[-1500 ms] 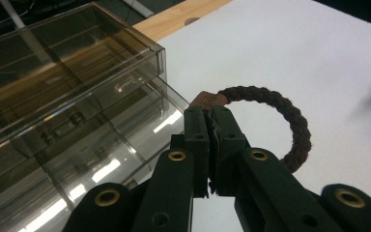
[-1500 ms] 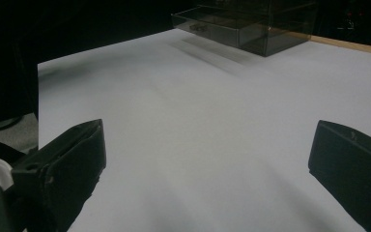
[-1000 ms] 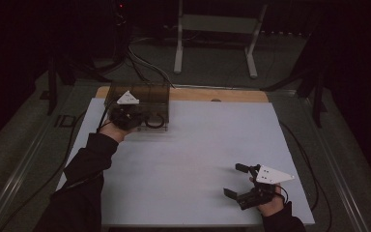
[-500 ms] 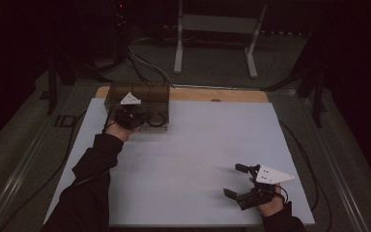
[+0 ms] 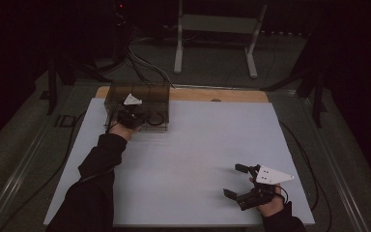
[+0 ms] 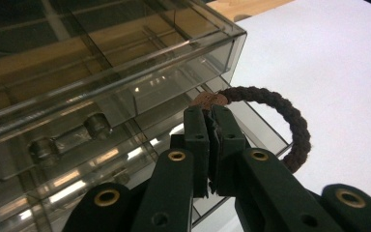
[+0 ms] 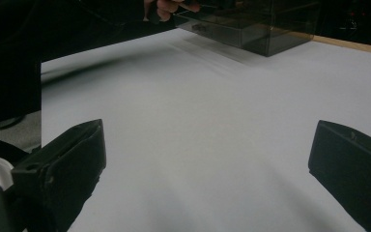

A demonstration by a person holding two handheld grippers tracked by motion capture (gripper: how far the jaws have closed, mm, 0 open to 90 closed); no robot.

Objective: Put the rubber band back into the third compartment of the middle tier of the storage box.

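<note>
A smoky clear plastic drawer box (image 5: 140,92) stands at the far left of the white table top. My left gripper (image 5: 131,116) is at its front, shut on a brown braided hair tie (image 6: 292,123). In the left gripper view the jaws (image 6: 211,113) pinch the tie at its tan joint, and the loop hangs over a pulled-out drawer (image 6: 251,121) of the box (image 6: 125,72). The hair tie (image 5: 157,118) shows as a dark ring in the high view. My right gripper (image 5: 232,180) rests near the front right, open, with bare table between its fingers (image 7: 63,169).
The white table top (image 5: 198,145) has a wooden strip (image 5: 222,95) along its far edge. Cables (image 5: 145,63) and a white stand (image 5: 212,38) sit on the floor behind. In the right gripper view the box (image 7: 256,29) and a dark sleeve (image 7: 53,24) lie far off.
The left forearm has shifted slightly while its gripper stays at the box with the hair tie. The right gripper has not moved.
</note>
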